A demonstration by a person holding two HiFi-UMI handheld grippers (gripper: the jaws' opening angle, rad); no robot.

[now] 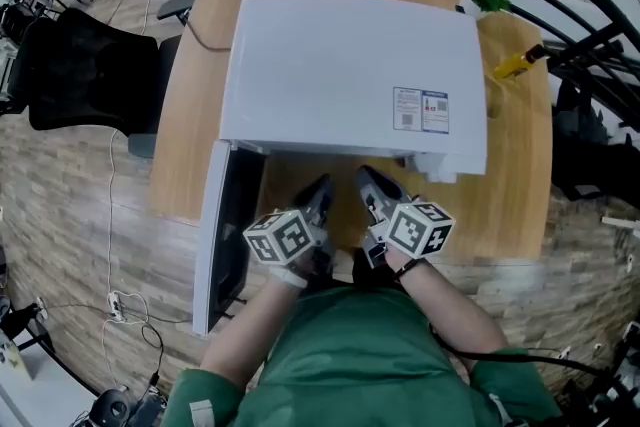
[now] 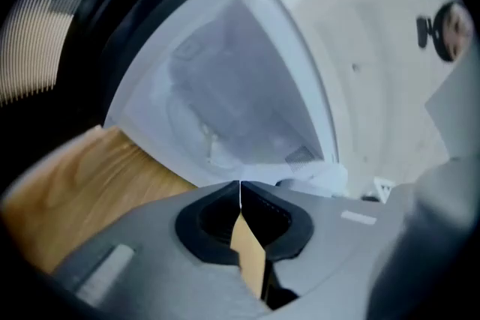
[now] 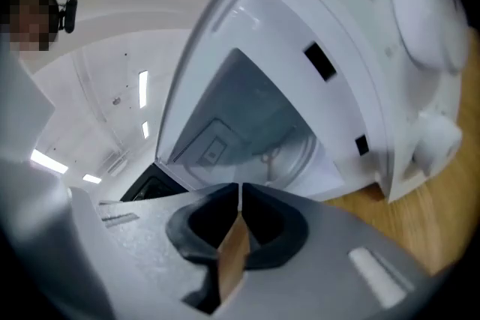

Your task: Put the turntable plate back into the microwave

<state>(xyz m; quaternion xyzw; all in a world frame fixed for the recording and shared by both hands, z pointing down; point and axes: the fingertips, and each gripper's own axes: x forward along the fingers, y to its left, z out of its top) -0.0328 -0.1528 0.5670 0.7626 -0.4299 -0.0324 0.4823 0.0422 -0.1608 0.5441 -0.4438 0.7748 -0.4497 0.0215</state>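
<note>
Floorboards (image 1: 70, 215) lie all around, lower than the microwave (image 1: 350, 75). A wooden table (image 1: 520, 195) holds the microwave up, and the big white box fills most of the table top. A black chair (image 1: 90, 70) stands to the left of the microwave, off the table. A person in a green shirt (image 1: 350, 355) stands right in front of the microwave. The microwave's door (image 1: 228, 235) is swung wide open on its left side, with its dark inside face showing. The left gripper (image 1: 320, 190) and the right gripper (image 1: 368, 183) are side by side just in front of the open mouth of the microwave, both pointing into it. In its own view the left gripper's jaws are pressed together with nothing between them. The right gripper's jaws are together too, and they hold nothing. The turntable plate (image 3: 292, 150) looks like it lies on the floor inside the microwave; it is see-through and faint, so only its round edge shows. Two round white knobs (image 3: 424, 19) sit on the front of the microwave, right of the opening. A small sticker (image 1: 421, 110) is on top of the microwave. A small yellow thing (image 1: 515, 65) lies on the table to the right of the microwave
</note>
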